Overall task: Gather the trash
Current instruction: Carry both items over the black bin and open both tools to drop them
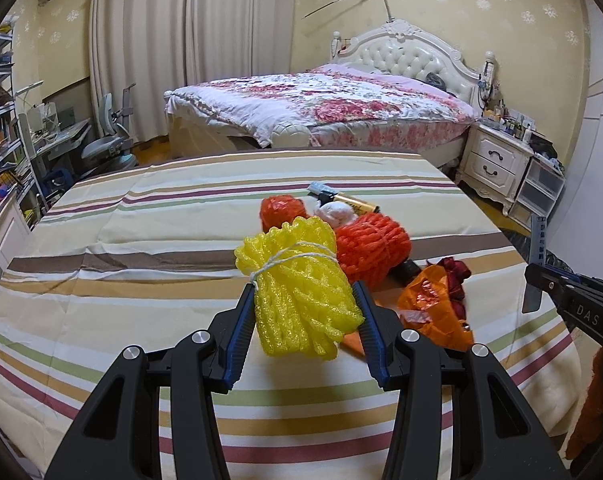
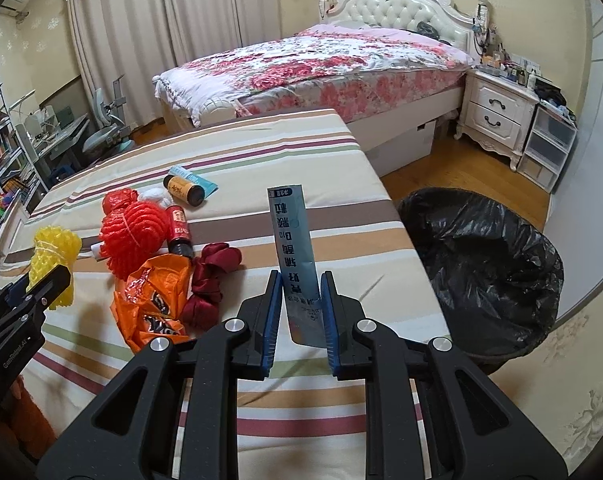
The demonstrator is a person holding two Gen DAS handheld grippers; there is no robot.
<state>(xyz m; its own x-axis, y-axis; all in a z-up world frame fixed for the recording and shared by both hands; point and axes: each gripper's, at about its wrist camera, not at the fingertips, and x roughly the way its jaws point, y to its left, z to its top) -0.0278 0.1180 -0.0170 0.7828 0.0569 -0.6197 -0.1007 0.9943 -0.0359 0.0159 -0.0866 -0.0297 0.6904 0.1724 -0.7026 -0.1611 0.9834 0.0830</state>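
My left gripper [image 1: 303, 300] is shut on a yellow foam net bundle [image 1: 297, 284] tied with white string, held just above the striped table [image 1: 121, 248]. My right gripper [image 2: 301, 292] is shut on a tall light-blue sachet [image 2: 295, 240] that stands upright between its pads. On the table lie two orange-red foam nets [image 2: 131, 232], an orange plastic bag [image 2: 153, 300], dark red fabric [image 2: 211, 276], a small red bottle [image 2: 179, 232], a yellow-labelled bottle [image 2: 185, 190] and a white wad [image 2: 155, 196]. A bin lined with a black bag [image 2: 481, 264] stands right of the table.
Behind the table is a bed with a floral cover [image 2: 321, 64] and a white nightstand [image 2: 497, 112] with plastic drawers [image 2: 549, 144]. Shelves, a desk and a chair [image 1: 109, 136] fill the left side. Wooden floor [image 2: 461, 160] shows between table, bin and bed.
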